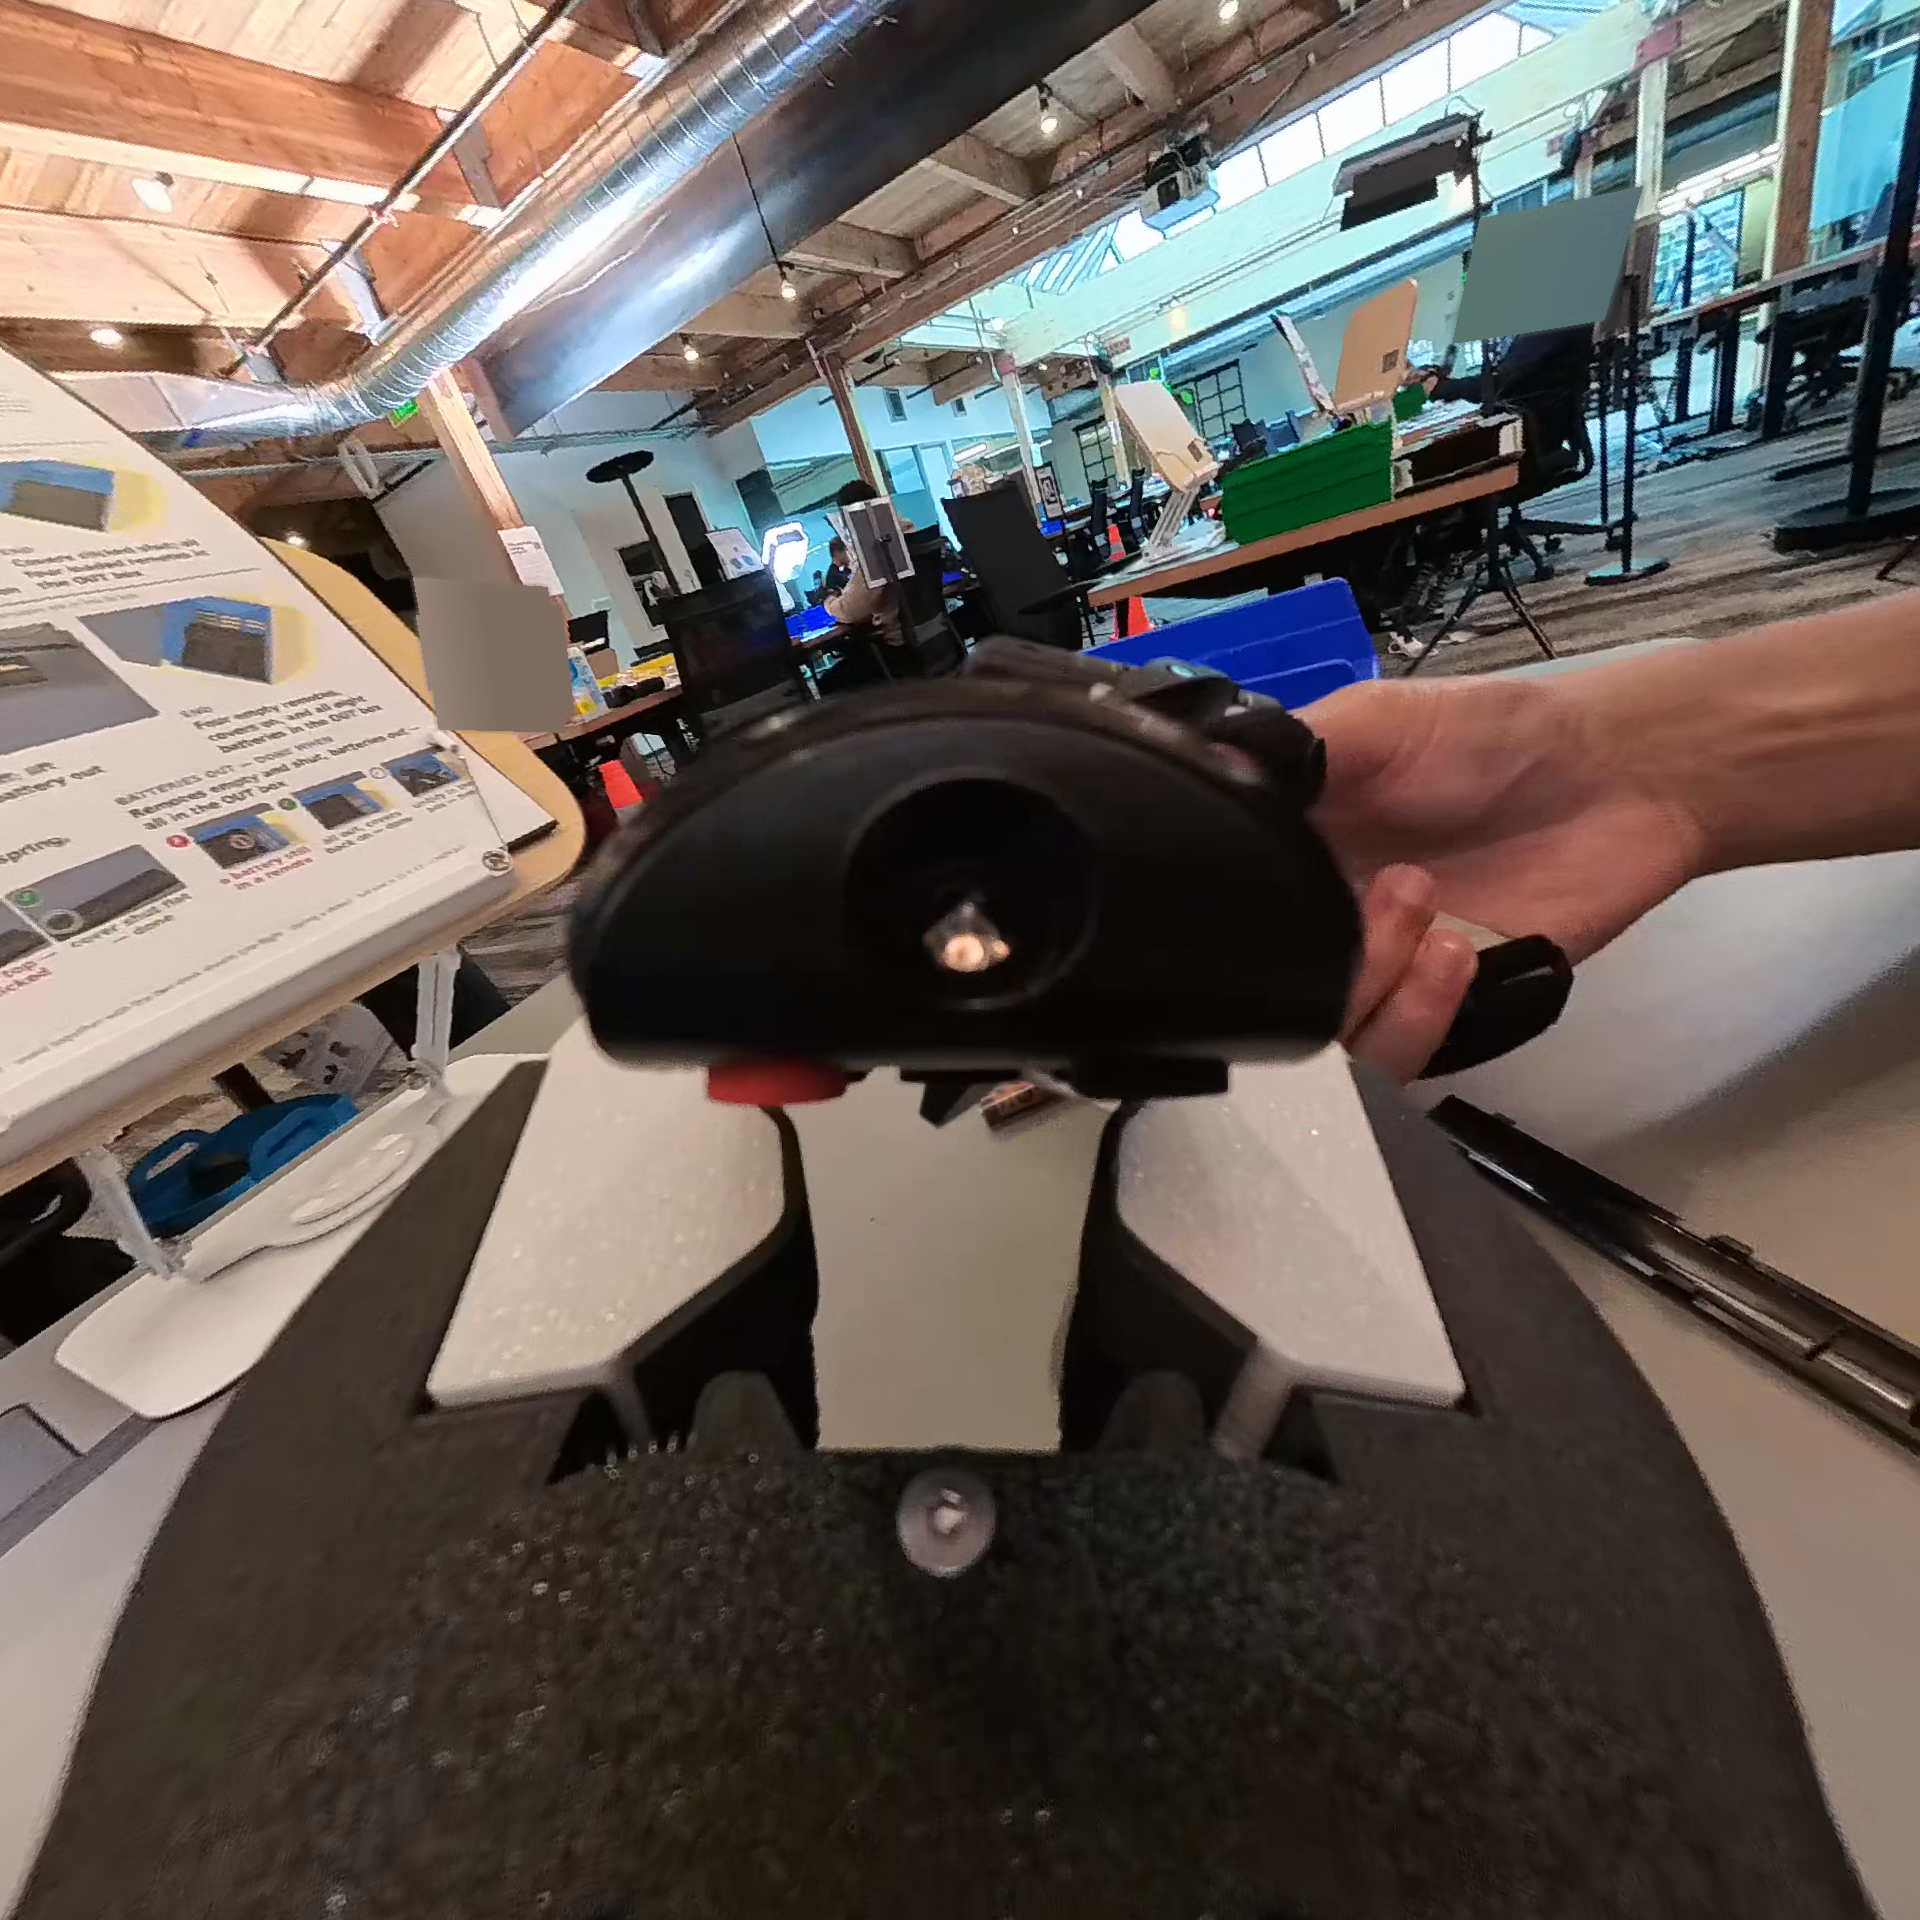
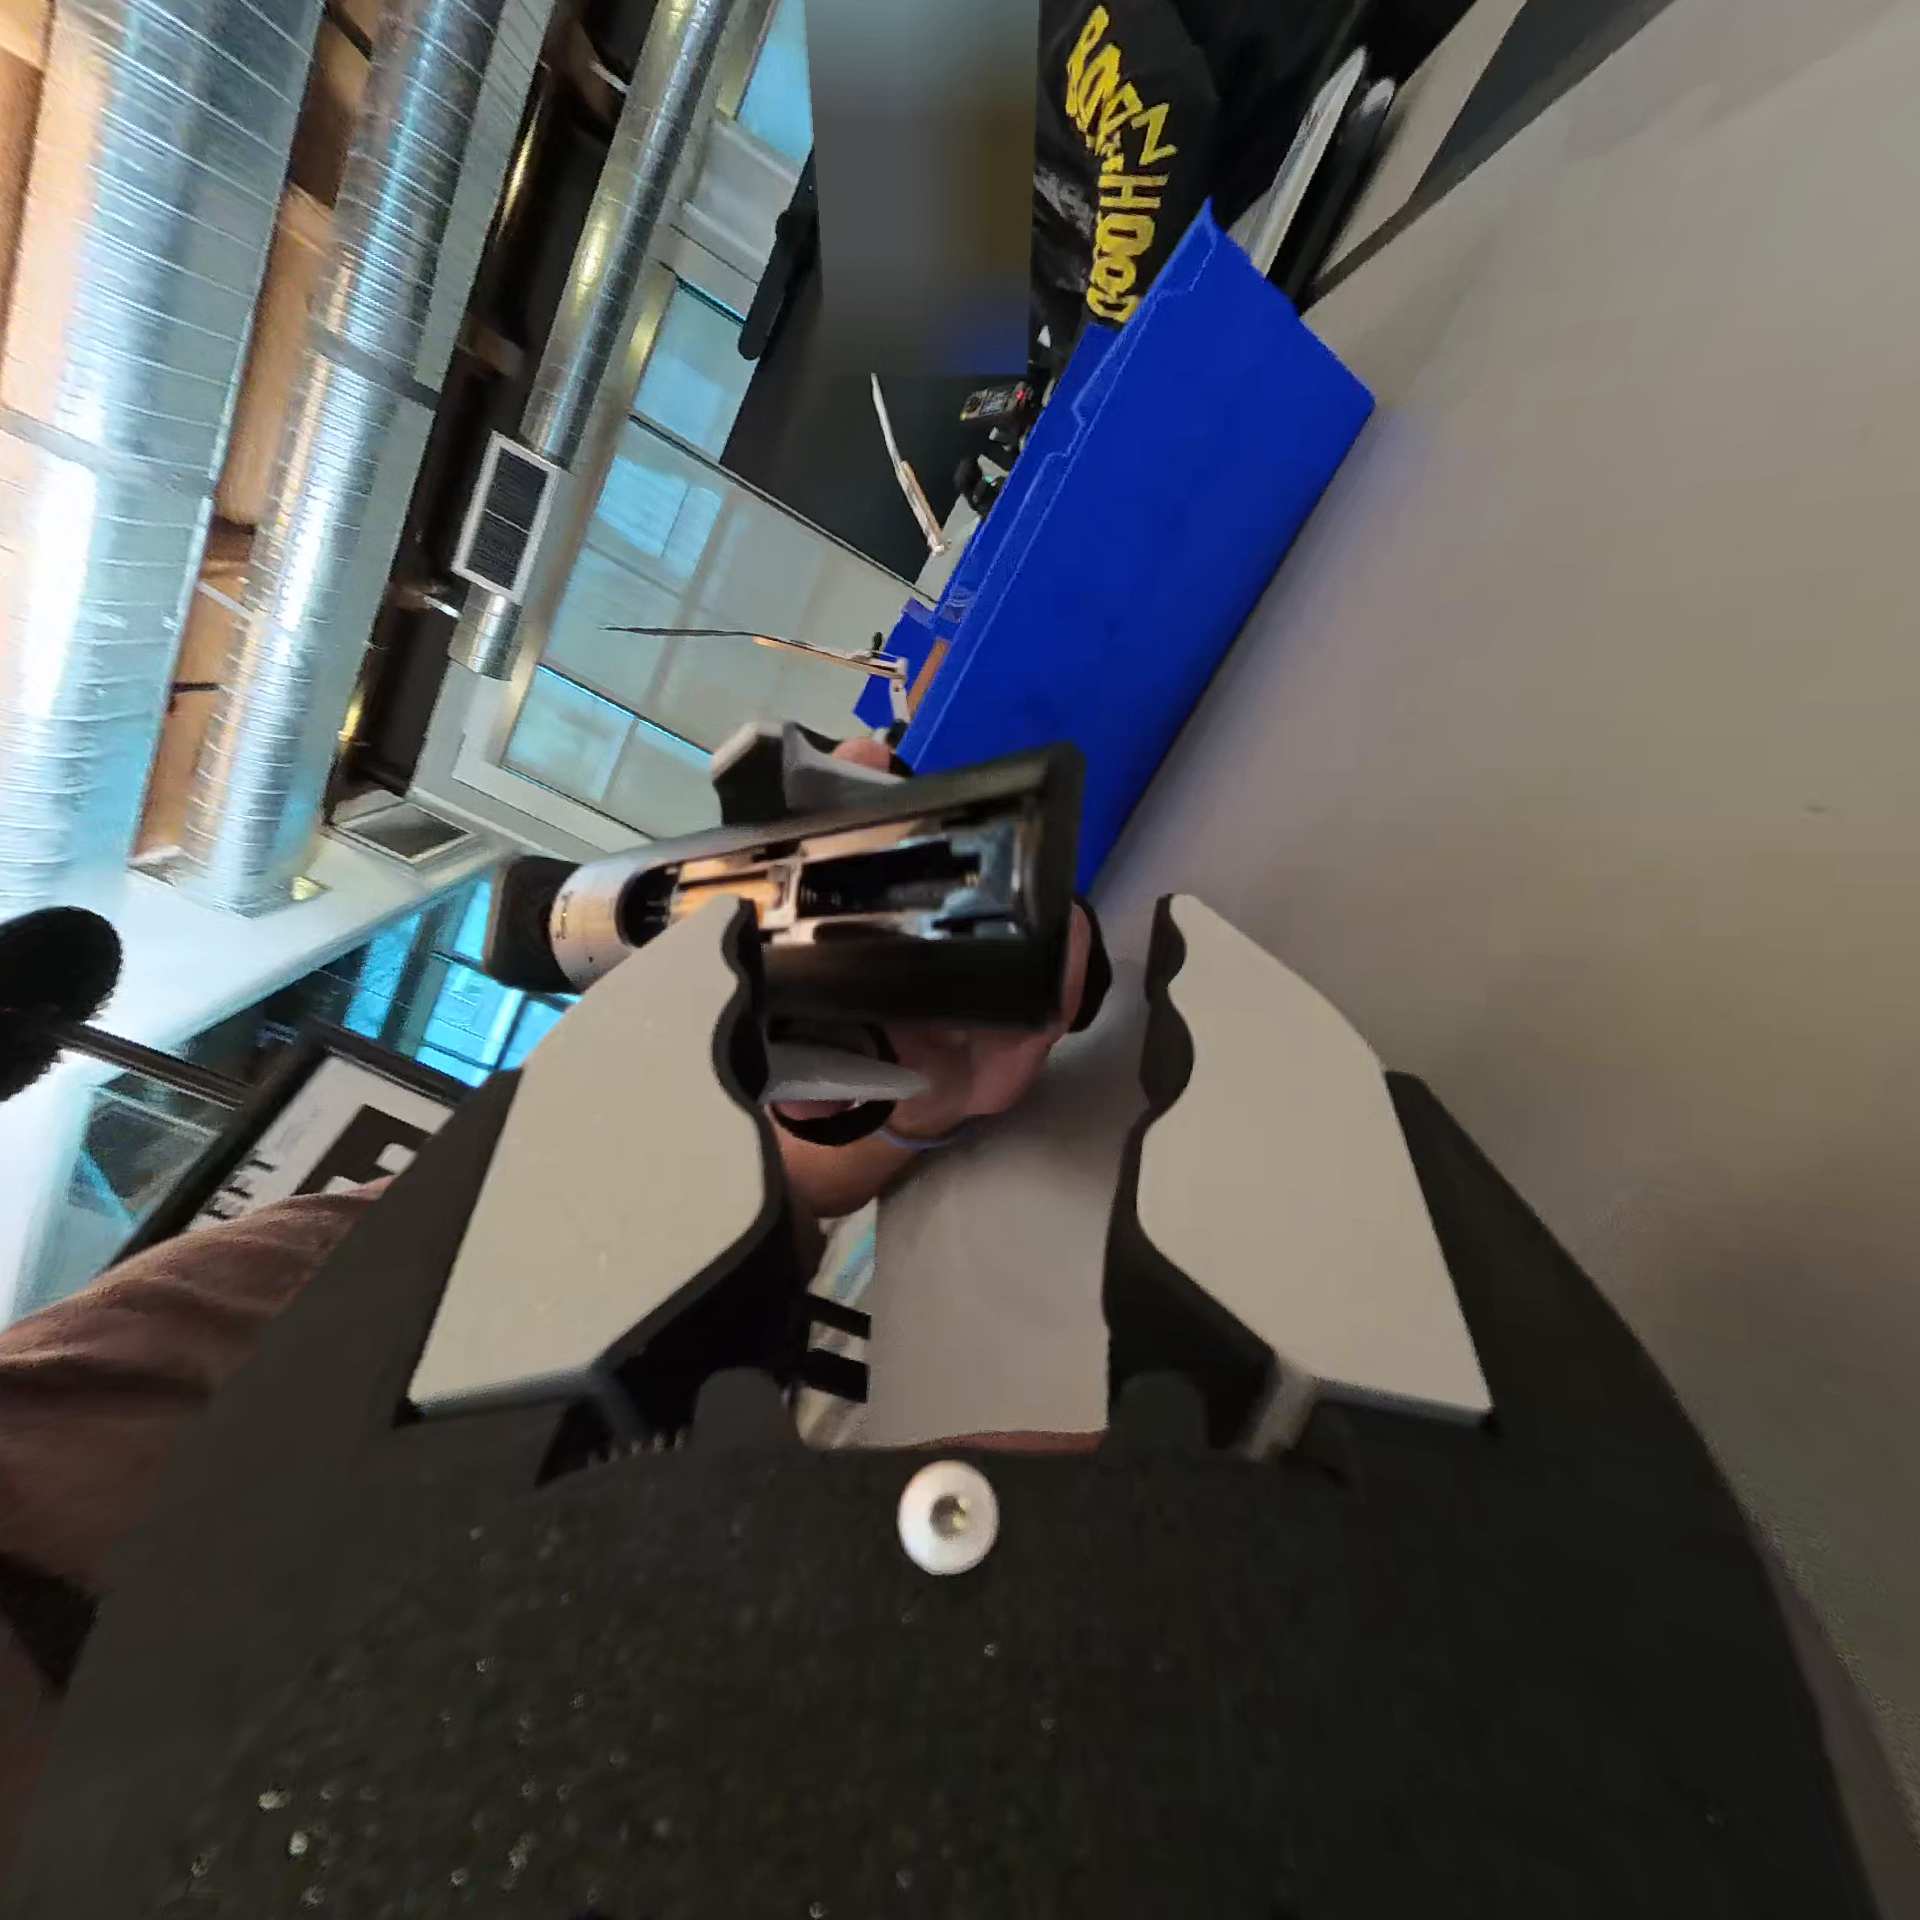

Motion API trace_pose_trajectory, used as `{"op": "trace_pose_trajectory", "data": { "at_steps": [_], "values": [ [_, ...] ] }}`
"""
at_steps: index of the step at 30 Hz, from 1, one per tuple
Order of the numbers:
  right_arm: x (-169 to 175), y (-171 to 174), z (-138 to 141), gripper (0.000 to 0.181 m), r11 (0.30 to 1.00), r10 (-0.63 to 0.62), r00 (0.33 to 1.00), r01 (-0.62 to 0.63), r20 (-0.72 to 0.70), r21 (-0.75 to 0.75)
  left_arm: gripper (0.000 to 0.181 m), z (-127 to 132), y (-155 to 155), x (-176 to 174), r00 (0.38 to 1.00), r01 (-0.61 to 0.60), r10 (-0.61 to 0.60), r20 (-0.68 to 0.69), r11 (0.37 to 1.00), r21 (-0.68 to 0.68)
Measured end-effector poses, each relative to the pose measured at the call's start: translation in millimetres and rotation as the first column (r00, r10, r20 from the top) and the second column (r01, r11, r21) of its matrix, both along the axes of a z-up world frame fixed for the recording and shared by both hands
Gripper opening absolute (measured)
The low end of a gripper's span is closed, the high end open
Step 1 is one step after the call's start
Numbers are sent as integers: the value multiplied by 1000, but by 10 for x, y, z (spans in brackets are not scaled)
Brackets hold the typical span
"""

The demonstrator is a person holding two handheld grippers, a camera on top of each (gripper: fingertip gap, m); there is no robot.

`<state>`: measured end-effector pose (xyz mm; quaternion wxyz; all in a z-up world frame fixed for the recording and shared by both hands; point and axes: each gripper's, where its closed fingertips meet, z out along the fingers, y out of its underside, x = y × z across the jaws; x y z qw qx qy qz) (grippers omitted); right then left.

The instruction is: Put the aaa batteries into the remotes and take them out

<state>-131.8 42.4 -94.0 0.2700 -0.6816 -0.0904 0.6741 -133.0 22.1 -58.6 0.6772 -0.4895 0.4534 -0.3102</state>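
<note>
Over the pale table (image 2: 1558, 727) we hold both tools up close to each other, nose to nose. Our right gripper (image 2: 951, 966) stands wide open with nothing between its jaws; its near fingertip (image 2: 717, 966) overlaps the edge of the remote (image 2: 914, 935) in its own view, though we cannot tell whether it touches. The remote is off the table, its battery bay uncovered and facing that camera, and a silvery cylinder that looks like a battery (image 2: 587, 925) sits at the bay's far end. Two grey fingers of our left gripper (image 1: 945, 1143) sit against the remote's long sides, so it appears to be clamped there. In the left view those fingertips and the remote are hidden behind the right tool's black body, which our hand (image 1: 1507, 810) grips from the right. A blue bin (image 2: 1143, 582) stands on the table just beyond the remote. A black strip (image 1: 1714, 1299) lies flat on the table to the right, and a printed sheet (image 1: 187, 779) leans on a stand to the left.
</note>
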Motion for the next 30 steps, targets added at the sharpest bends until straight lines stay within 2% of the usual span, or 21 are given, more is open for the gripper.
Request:
{"op": "trace_pose_trajectory", "data": {
  "at_steps": [4, 6, 15, 30],
  "values": [
    [16, 7, -27, 69, 999, -13, 998, 10, 67, 48, 60, -47, -46, 53, 999, 12, -12, -33, 1000, 15],
    [-5, -32, -36, 61, 998, 12, 997, -17, 81, 57, 61, -60, -60, 72, 999, 17, -17, -38, 1000, 16],
    [-9, -41, -42, 62, 995, -2, 990, -12, 142, 96, 61, -69, -55, 65, 999, 27, -27, -29, 1000, 4],
    [-31, -59, -25, 59, 996, -1, 989, -12, 148, 92, 61, -28, -73, 47, 999, 41, -41, 12, 999, -13]
  ]
}}
